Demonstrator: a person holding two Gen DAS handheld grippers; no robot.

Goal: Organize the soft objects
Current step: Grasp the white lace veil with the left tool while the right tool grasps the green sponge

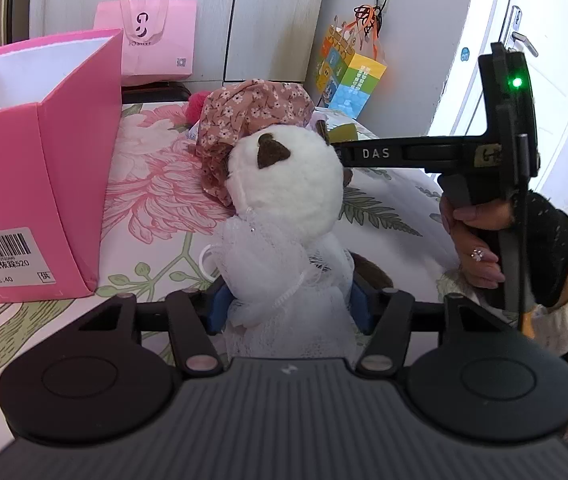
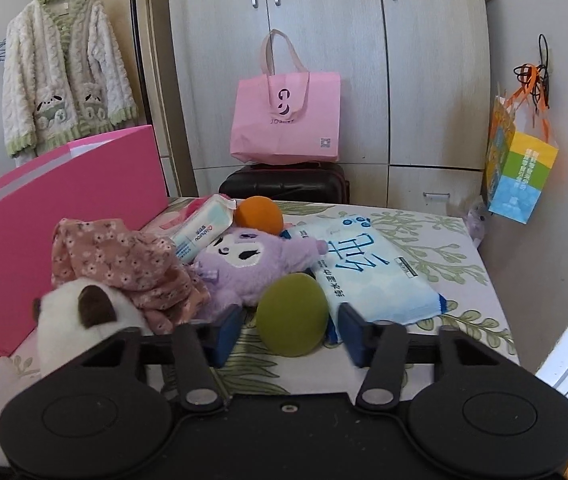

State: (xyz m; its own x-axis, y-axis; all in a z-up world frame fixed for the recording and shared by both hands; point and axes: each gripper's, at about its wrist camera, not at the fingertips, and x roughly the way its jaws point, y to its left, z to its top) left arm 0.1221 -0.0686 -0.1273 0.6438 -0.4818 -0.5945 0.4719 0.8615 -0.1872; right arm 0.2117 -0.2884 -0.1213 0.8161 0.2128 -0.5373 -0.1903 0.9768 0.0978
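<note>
The left gripper [image 1: 290,306] has its blue-padded jaws closed on the lacy white dress of one white plush bear with dark brown ears [image 1: 288,184], which stands upright between them on the bed with a pink-and-green floral sheet [image 1: 152,200]. Just behind the bear's head lies one crumpled pink floral cloth [image 1: 244,120], touching it. One open pink cardboard box with a barcode label [image 1: 32,184] stands on the bed to the left of the bear, near but apart.

The right gripper [image 2: 288,334] hangs over the bed with its jaws wide and holding nothing; one olive-green soft ball [image 2: 292,314] lies between the two blue pads, apparently touching neither. A second ball, orange [image 2: 259,215], lies farther back. One purple plush toy with a stitched face [image 2: 244,268] lies between the floral cloth and one large blue-and-white wipes pack [image 2: 372,276]; a smaller white wipes pack [image 2: 203,234] leans behind the purple toy. That makes two plush toys, two balls and two packs in all.

Off the bed, one pink tote bag [image 2: 288,120] sits on a black suitcase [image 2: 284,186], one colourful gift bag [image 2: 520,172] hangs at the right, and one fleecy cream cardigan [image 2: 64,76] hangs at the left.
</note>
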